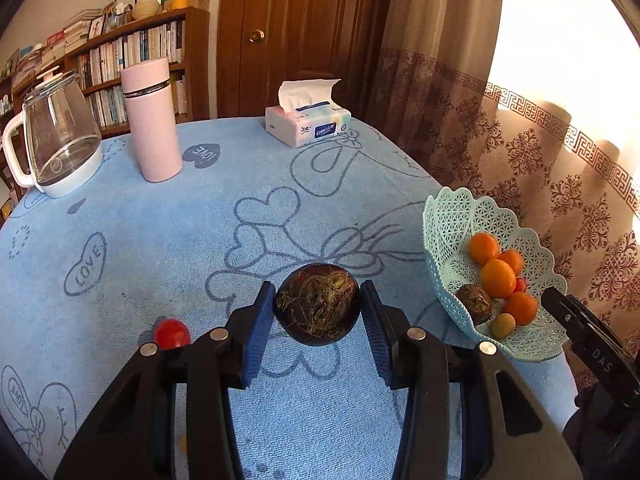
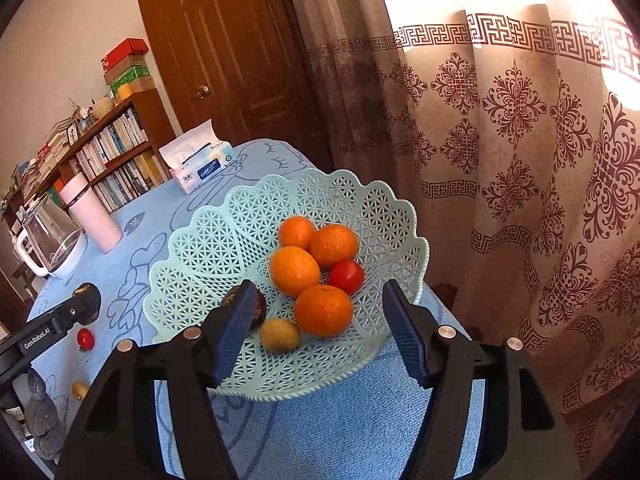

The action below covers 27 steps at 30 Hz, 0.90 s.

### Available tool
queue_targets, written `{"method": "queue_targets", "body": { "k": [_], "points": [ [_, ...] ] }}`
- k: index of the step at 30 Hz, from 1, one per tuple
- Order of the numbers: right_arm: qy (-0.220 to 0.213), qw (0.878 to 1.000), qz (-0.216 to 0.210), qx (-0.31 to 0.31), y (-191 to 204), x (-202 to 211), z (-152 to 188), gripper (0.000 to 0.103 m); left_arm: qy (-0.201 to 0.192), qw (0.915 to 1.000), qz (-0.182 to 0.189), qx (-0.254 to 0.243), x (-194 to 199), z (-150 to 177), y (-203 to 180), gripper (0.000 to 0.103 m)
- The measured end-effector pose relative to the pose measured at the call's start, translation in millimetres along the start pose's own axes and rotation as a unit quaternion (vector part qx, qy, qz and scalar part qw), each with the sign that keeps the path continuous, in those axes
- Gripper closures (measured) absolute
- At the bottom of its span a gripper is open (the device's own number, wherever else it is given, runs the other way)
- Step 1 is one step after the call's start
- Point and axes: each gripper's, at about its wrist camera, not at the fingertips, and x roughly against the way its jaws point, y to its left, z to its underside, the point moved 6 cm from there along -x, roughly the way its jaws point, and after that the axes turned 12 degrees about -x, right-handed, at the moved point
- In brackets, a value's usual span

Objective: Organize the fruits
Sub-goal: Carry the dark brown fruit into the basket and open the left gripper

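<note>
Jaws of left gripper (image 1: pixel 318 312) clamp passion fruit (image 1: pixel 318 305); basket (image 2: pixel 224 240) holds oranges (image 2: pixel 294 271).

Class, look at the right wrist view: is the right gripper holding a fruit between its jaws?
No. The right gripper hovers open in front of the basket, its jaws spread wide with nothing clamped between them.

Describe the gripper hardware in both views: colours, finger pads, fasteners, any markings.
Both are alike: the left gripper and right gripper have matte black plastic linkage arms, ribbed dark-blue finger pads and round silver pivot pins. White lettering "GenRobot.AI" marks the left one's side; "DAS" shows on the right's. No cables or sleeves are visible.
</note>
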Motion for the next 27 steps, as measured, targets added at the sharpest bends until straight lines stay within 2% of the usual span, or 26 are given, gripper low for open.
{"method": "queue_targets", "body": {
  "k": [11, 27],
  "points": [
    [-0.010, 1.000, -0.012, -0.011, -3, 2, 1, 0.035, -0.003, 0.9980, 0.031, -0.054, -19, -25, -53, 0.059],
    [-0.008, 0.999, -0.026, -0.020, -5, 2, 2, 0.034, -0.007, 0.9963, 0.036, -0.077, -36, -40, -83, 0.058]
  ]
}}
